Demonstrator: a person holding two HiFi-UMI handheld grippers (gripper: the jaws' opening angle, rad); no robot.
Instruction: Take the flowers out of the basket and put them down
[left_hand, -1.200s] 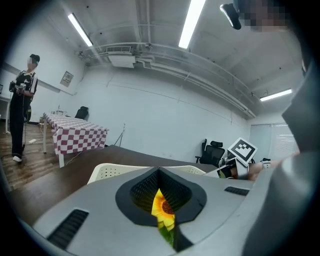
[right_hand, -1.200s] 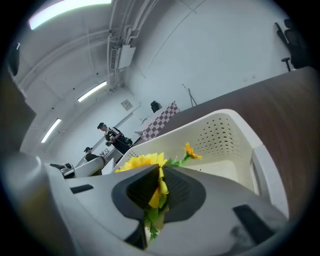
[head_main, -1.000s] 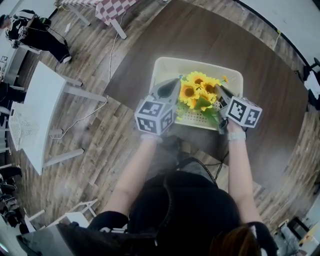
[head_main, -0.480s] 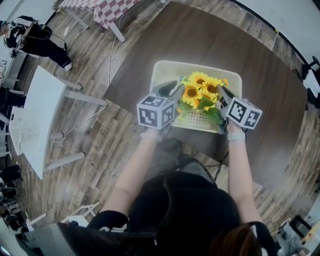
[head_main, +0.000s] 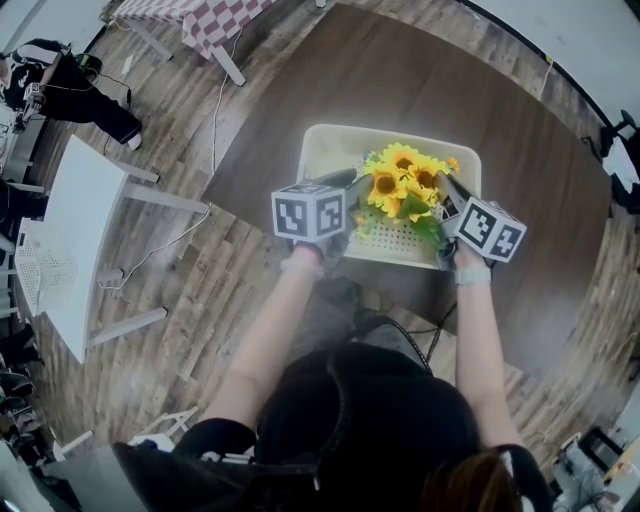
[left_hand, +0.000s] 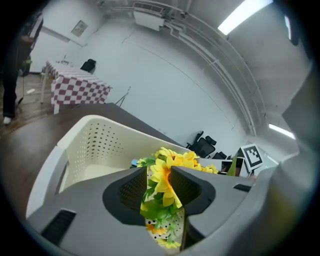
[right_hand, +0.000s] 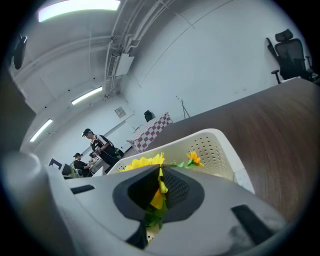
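A dark round table (head_main: 300, 110) is carrying a cream basket (head_main: 330, 140), with the flowers (head_main: 403, 188) sitting inside toward 3 o'clock, so nothing is out yet. The right gripper (right_hand: 160, 180) is pinching the flowers at their 3 o'clock. The left gripper (left_hand: 159, 172), at their 9 o'clock, has just been opening its jaws and is loosely straddling a bloom, leaving lifting and setting down to do.

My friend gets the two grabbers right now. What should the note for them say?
Left gripper: open, its jaws have just been opening, with a sunflower between them but not pinched.
Right gripper: shut on a petal and leaves of the flowers.
The flowers sit in the basket on the table.
Done: nothing is out yet.
Left: lift the bunch out and put it down.
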